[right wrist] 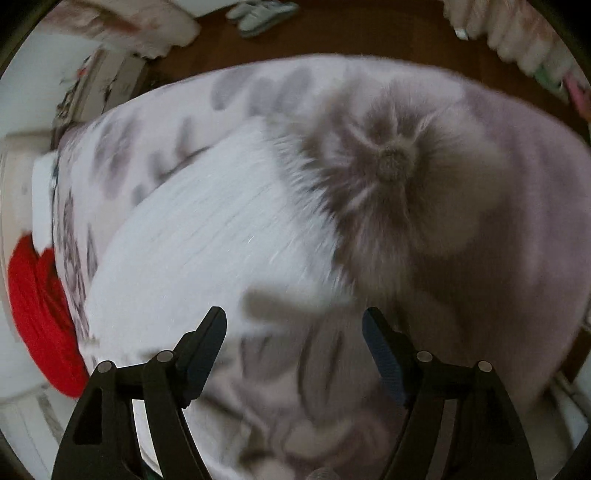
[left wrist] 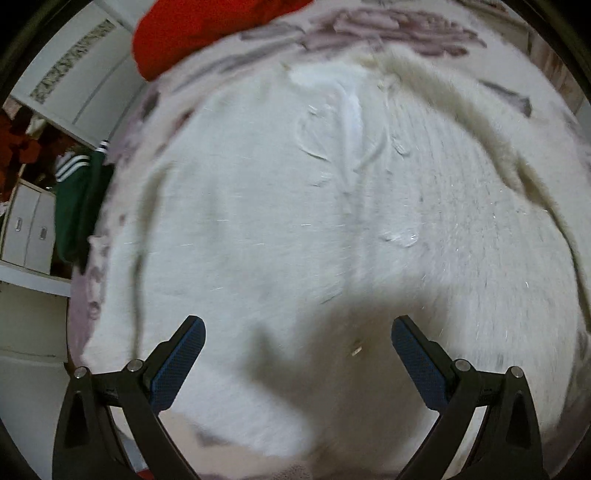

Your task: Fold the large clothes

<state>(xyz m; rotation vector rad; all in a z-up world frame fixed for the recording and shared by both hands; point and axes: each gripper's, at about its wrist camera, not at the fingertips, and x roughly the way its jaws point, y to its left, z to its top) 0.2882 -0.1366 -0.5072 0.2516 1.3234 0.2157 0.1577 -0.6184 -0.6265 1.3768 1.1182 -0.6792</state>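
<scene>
A large fluffy white garment (left wrist: 295, 221) lies spread flat on a bed with a pale floral blanket (left wrist: 406, 22). My left gripper (left wrist: 297, 325) hovers above its lower middle, jaws wide open and empty. In the right wrist view part of the white garment (right wrist: 207, 236) lies at the left on the same blanket (right wrist: 480, 221). My right gripper (right wrist: 295, 317) is open and empty, above the garment's lower right edge where it meets the blanket. Both views are motion-blurred.
A red garment (left wrist: 207, 29) lies at the far edge of the bed and also shows at the left in the right wrist view (right wrist: 40, 314). A green jacket with white stripes (left wrist: 77, 199) hangs off the bed's left side by white cabinets (left wrist: 26, 229). Slippers (right wrist: 258, 14) sit on the brown floor.
</scene>
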